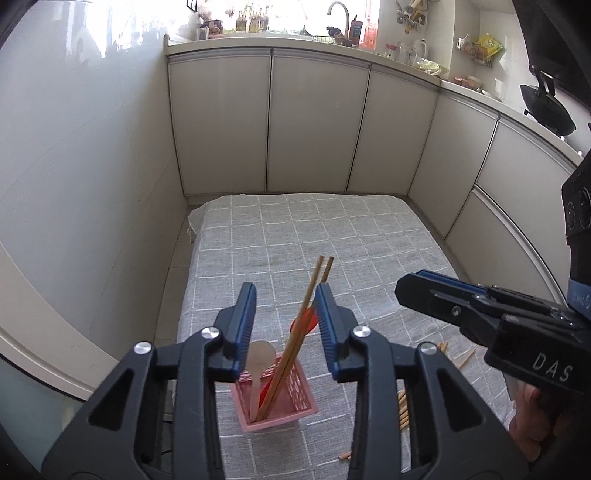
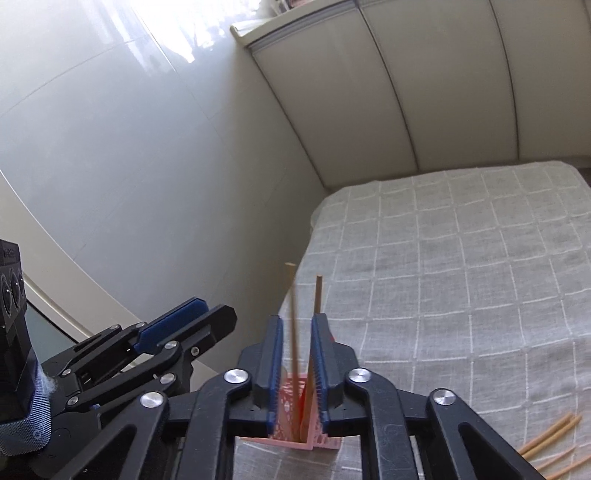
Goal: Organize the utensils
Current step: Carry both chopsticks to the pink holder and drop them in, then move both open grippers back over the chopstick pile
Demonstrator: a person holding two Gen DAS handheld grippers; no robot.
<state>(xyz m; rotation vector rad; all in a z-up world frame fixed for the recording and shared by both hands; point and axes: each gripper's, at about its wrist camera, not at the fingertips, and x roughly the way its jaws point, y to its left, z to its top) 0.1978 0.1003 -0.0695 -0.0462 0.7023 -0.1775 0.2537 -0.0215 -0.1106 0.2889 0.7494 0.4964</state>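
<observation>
The left gripper (image 1: 285, 328) is standing with its blue-padded fingers (image 1: 245, 325) apart. Two wooden chopsticks (image 1: 295, 332) are rising through the gap between them, lying close to the right-hand pad; whether they touch it cannot be told, but nothing is being squeezed. The right gripper (image 2: 297, 369) is also standing with its fingers (image 2: 275, 365) parted, more narrowly. In the right wrist view the same two chopsticks (image 2: 293, 325) are passing up between its pads, one blurred, with space showing on the left side.

Below both grippers, the chopsticks are leaning in a small pink slotted basket (image 1: 275, 402), their lower ends resting in its near corner. A pale spoon (image 1: 258, 363) is standing in the basket too, bowl up, and something red (image 1: 264, 393) is lying inside beside it. A red shape (image 1: 306, 321) is showing just behind the basket.

The basket is sitting near the front left edge of a table covered in a grey checked cloth (image 1: 332, 236). More chopsticks (image 2: 550, 443) are lying loose on the cloth to the right of the basket, near the front edge.

Beyond the table, pale cabinet doors (image 1: 269, 122) are curving around under a cluttered counter with a tap (image 1: 341, 14), and a black wok (image 1: 550, 107) is sitting at the far right.
</observation>
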